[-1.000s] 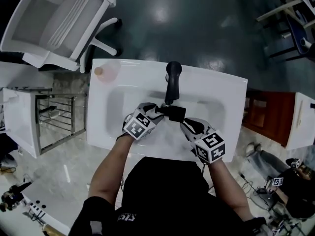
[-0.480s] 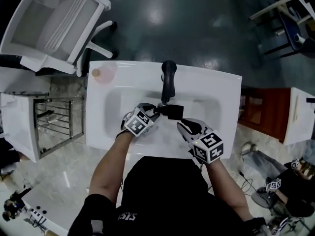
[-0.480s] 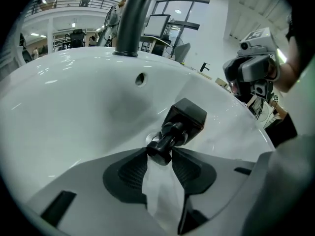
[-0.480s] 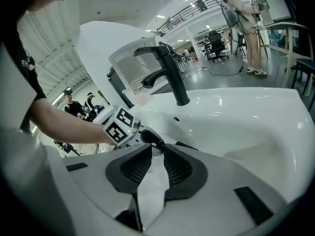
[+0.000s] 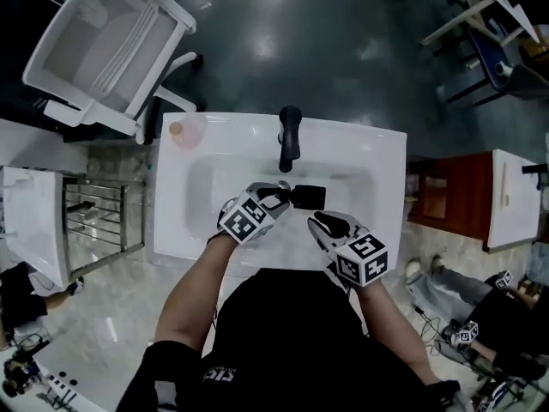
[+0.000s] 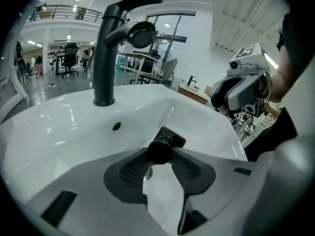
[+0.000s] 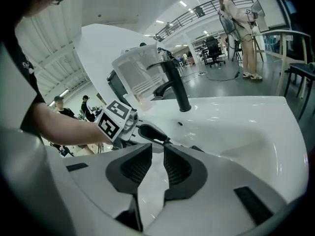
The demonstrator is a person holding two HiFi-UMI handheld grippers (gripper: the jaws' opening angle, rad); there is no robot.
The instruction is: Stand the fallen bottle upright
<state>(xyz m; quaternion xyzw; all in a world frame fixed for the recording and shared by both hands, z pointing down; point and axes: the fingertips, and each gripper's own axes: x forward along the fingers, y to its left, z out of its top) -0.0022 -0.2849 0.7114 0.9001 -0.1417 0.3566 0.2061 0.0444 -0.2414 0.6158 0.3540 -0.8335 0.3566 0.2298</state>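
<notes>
Left gripper (image 6: 160, 152): jaws have just been closing and now pinch the round cap of the black bottle (image 5: 308, 196), which is in the sink (image 5: 386, 157) basin just before the faucet (image 5: 290, 137). Right gripper (image 7: 157, 149): jaws narrowly apart, empty, near the bottle.

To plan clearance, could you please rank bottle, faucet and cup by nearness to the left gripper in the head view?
1. bottle: cap between the left gripper's jaws, which have just been closing.
2. faucet: behind, mid back rim.
3. cup: sink's back-left corner.
</notes>
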